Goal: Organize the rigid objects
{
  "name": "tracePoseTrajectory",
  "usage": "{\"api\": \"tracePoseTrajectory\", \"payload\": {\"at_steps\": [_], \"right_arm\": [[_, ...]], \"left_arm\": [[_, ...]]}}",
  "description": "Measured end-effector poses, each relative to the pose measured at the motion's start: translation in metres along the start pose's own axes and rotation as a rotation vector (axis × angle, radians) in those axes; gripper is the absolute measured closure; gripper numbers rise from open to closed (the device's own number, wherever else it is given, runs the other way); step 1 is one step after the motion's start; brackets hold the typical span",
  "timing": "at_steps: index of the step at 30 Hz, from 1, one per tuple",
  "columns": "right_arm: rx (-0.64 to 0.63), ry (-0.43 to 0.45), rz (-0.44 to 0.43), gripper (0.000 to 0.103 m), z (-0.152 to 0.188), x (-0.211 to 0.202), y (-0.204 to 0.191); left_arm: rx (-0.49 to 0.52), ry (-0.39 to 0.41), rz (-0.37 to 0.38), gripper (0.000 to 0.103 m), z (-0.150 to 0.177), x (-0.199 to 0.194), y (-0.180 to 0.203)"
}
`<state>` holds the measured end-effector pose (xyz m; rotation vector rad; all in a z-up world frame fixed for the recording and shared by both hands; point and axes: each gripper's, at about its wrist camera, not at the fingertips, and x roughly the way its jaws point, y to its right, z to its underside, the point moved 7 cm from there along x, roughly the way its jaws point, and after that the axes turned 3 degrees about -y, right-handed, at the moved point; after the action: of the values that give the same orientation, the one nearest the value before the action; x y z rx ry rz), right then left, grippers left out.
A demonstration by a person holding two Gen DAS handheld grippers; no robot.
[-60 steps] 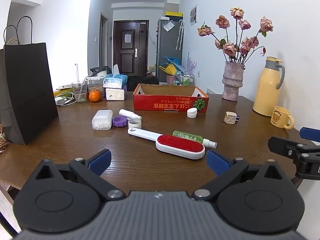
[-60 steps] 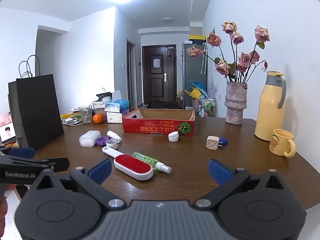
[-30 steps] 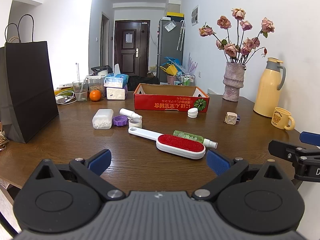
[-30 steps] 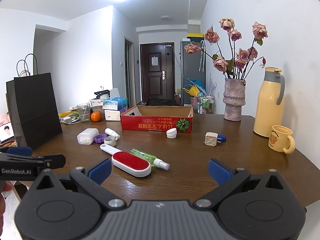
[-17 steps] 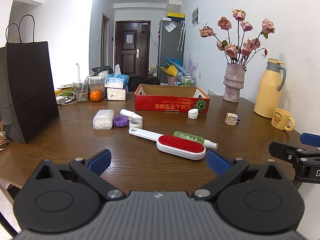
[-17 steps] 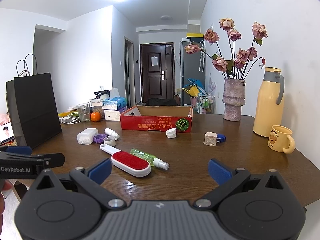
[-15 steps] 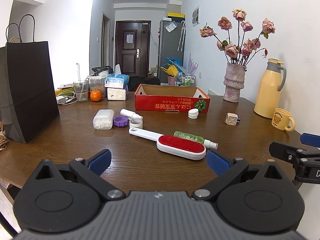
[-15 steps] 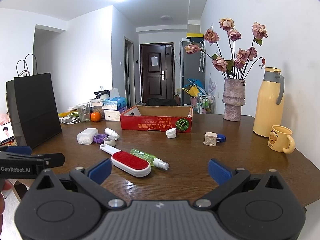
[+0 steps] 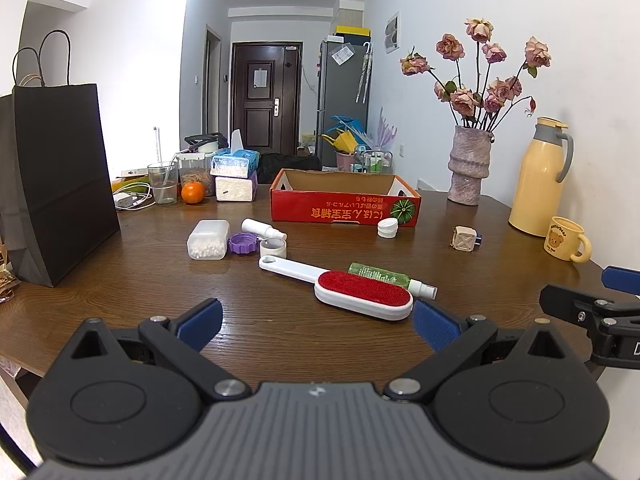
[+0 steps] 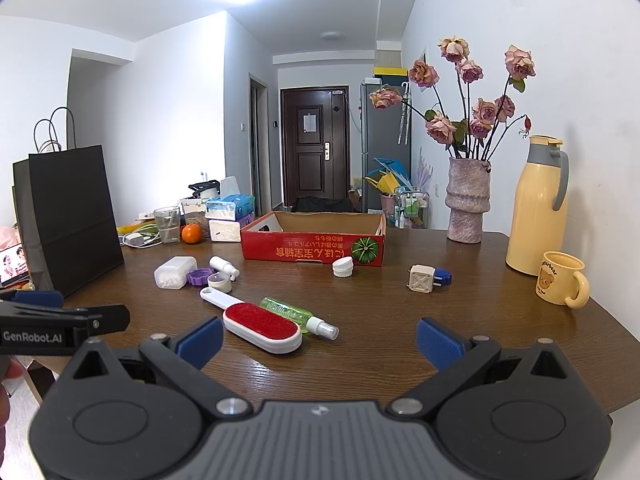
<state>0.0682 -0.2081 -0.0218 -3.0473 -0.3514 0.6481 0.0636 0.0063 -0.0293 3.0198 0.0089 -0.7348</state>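
Note:
A red cardboard box point(image 9: 344, 208) point(image 10: 312, 247) stands open at the back of the wooden table. In front of it lie a white lint brush with a red pad point(image 9: 360, 294) point(image 10: 260, 325), a green spray bottle point(image 9: 386, 279) point(image 10: 296, 315), a cotton swab box point(image 9: 208, 239) point(image 10: 172, 272), a purple lid point(image 9: 241, 243), a small white bottle point(image 9: 262, 228), a white cap point(image 9: 387, 227) point(image 10: 343, 267) and a beige cube point(image 9: 463, 238) point(image 10: 421, 278). My left gripper point(image 9: 316, 320) and right gripper point(image 10: 318, 338) hover over the near edge, both open and empty.
A black paper bag point(image 9: 56, 176) stands at the left. A vase of dried roses point(image 9: 468, 168), a yellow thermos point(image 9: 538, 184) and a yellow mug point(image 9: 564, 238) line the right side. A glass, an orange point(image 9: 193, 192) and tissue boxes sit at the back left.
Both views have shifted only slightly; the right gripper has edged a little closer to the table. The objects have not moved, and both grippers stay open.

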Motion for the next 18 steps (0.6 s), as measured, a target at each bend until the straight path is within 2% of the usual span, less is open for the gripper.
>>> {"api": "tracePoseTrajectory", "payload": {"at_steps": [18], "right_arm": [[-0.001, 0.000, 0.000, 0.000, 0.0002, 0.0000, -0.0001]], "left_arm": [[-0.001, 0.001, -0.002, 0.000, -0.0027, 0.0017, -0.0032]]}}
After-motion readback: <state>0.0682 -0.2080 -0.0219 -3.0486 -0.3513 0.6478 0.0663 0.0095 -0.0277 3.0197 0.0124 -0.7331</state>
